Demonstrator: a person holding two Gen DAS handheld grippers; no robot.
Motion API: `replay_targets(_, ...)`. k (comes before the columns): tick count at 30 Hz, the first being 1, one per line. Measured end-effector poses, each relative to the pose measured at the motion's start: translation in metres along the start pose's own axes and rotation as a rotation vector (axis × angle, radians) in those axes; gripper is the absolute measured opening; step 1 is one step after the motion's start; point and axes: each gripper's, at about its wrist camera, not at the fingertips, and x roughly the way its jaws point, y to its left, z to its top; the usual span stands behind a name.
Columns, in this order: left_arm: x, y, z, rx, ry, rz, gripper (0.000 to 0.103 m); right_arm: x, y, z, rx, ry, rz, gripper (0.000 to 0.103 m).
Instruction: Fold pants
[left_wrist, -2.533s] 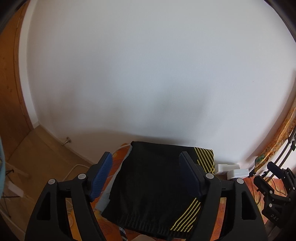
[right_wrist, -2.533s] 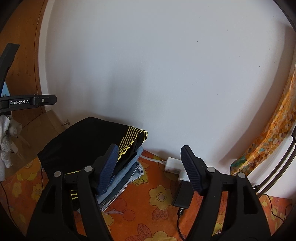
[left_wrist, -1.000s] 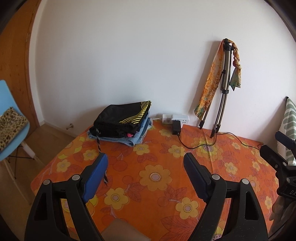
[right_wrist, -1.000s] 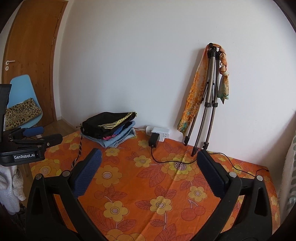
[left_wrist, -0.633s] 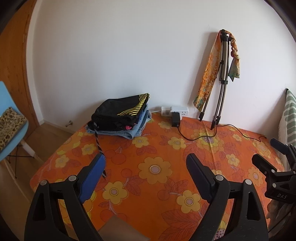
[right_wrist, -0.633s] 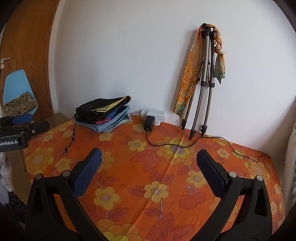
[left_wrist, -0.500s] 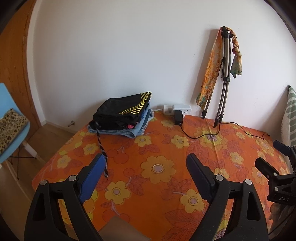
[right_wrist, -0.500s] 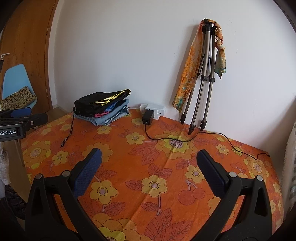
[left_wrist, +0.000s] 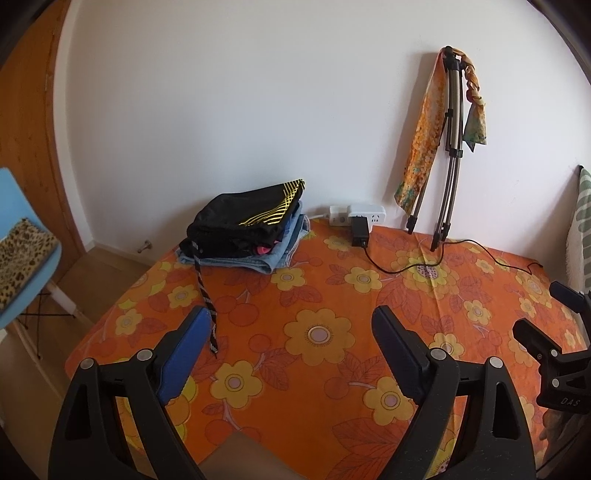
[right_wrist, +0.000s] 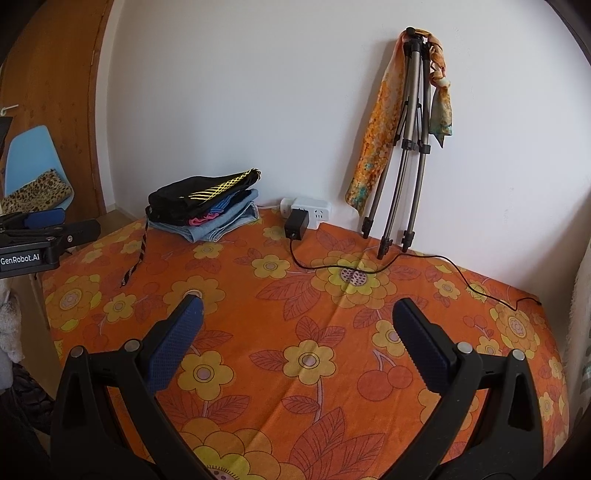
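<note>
Pants (left_wrist: 245, 221), black with yellow stripes, already sit folded on top of a small clothes pile (left_wrist: 258, 254) at the far left corner of the orange flowered tablecloth (left_wrist: 317, 295), well apart from both claws. Nearest, the left gripper (left_wrist: 291, 341) and the right gripper (right_wrist: 297, 332) hang over bare cloth with their jaws spread wide and nothing between them. Beyond them a drawstring (left_wrist: 205, 295) trails from the pile toward the tablecloth's front edge. The fold looks finished, so the sensible move is probably to tuck that drawstring in and keep clear of the cable (right_wrist: 332, 267) near the tablecloth's far edge.
</note>
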Motion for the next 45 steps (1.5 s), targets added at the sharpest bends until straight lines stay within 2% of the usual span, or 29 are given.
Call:
replay_targets(22,-0.0062,0.0047,0.0007,-0.009,-0.025,0.009,0.089,0.0035,0.003,-0.0013,-0.004,0.009,-0.004,0.103)
replay_targets(45,-0.0039,0.0071,-0.0017,-0.015,-0.009,0.002,0.089,0.0024,0.0032,-0.0025,-0.003,0.013,-0.007,0.103)
